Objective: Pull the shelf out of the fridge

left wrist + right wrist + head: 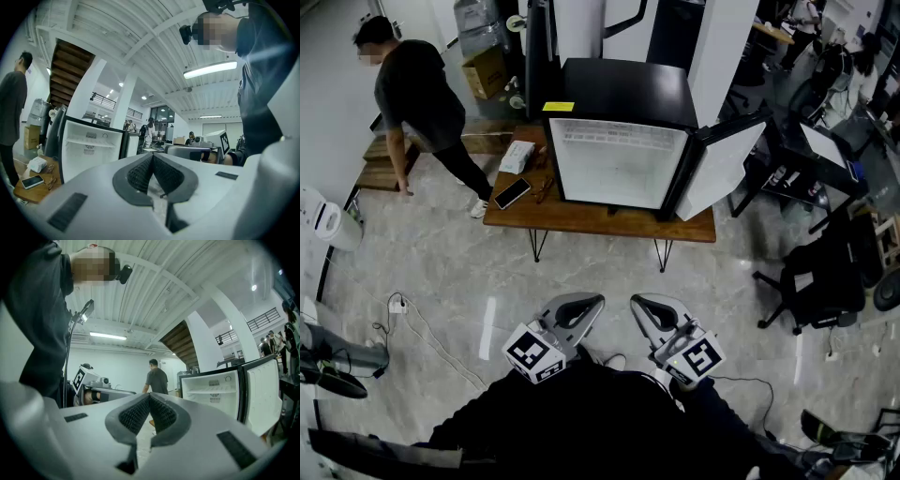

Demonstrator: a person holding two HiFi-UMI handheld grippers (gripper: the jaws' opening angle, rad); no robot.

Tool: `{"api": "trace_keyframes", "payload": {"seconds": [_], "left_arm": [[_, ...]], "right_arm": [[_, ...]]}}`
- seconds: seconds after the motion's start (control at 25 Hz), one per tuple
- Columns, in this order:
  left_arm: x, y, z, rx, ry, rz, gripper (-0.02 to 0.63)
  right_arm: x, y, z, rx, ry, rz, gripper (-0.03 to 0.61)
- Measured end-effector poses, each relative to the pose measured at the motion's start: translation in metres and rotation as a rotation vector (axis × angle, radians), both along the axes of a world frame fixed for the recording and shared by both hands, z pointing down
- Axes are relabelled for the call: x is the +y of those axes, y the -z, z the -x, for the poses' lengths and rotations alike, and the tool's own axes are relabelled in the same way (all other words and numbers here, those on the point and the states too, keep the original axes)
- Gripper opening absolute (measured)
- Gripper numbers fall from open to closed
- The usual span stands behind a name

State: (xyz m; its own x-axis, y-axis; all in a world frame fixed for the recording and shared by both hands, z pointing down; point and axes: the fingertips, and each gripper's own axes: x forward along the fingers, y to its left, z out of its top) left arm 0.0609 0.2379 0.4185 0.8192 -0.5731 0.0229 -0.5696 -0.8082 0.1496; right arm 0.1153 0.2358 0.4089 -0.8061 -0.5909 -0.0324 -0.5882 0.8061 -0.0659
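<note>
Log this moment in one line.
stage: not started | left gripper: shut, empty | right gripper: shut, empty | fridge: door open, shelf inside

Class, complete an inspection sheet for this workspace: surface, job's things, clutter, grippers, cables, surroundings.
Surface: wooden table on thin metal legs, pale floor.
Job's things: fridge on the table, door swung open; white shelf inside, in place.
Clutter: phone and white box on the table's left end.
Grippers: left hand-held gripper and right hand-held gripper both shut, empty, short of the table.
Cables: white cable with plug on the floor, left.
Surroundings: person left of the table; office chair right.
</note>
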Motion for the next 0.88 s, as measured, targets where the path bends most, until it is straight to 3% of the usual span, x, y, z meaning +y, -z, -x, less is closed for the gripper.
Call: {"api": "trace_keyframes", "payload": {"seconds": [0.36,0.88], "left_arm": [[-0.002,-0.007,-0.003,0.002,-0.001,0.013,0.006],[-0.027,-0.024,-0.009,0.012,0.031,0.065,0.006]], "right_arm": [[0.0,-0.001,0.001,-0.009,0.005,-0.001,0.008],[-0.025,-0.021,-0.021,-0.02,-0.038,0.087,0.008]]}}
